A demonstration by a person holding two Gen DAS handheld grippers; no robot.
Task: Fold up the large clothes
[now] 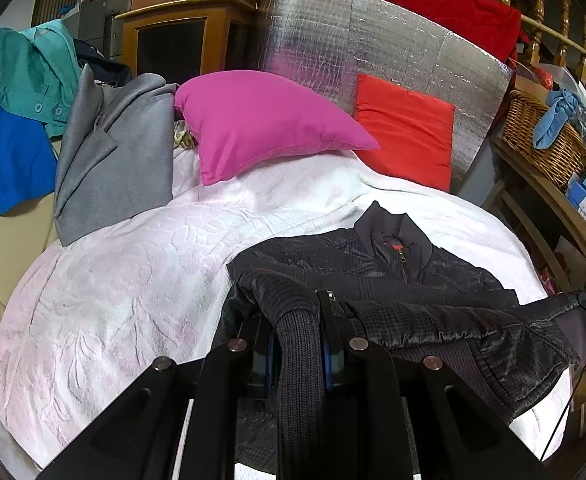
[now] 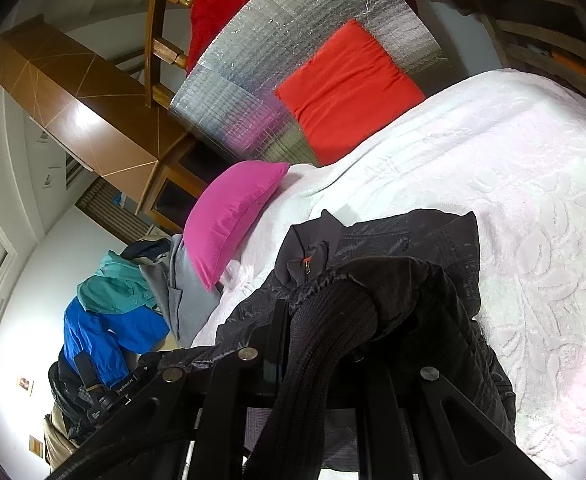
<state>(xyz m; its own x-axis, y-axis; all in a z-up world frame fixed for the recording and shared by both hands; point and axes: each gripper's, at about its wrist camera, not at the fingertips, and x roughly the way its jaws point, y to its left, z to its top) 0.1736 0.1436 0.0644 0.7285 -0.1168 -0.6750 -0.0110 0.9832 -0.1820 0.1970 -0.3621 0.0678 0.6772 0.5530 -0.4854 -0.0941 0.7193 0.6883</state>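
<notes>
because each gripper's fingers are clamped on a ribbed hem corner, left gripper (image 1: 299, 320) and right gripper (image 2: 313, 320) hold the black jacket (image 1: 393, 276) doubled over itself on the bed (image 1: 113, 280), collar towards the pillows, to fold it.

Left tongs (image 1: 299, 320) clamped on ribbed hem of dark jacket (image 1: 393, 276) atop pale bedspread (image 1: 113, 300).

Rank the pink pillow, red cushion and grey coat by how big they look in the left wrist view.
1. Pink pillow
2. Grey coat, nearly the same, so unsure
3. Red cushion, though it lies farther back
</notes>
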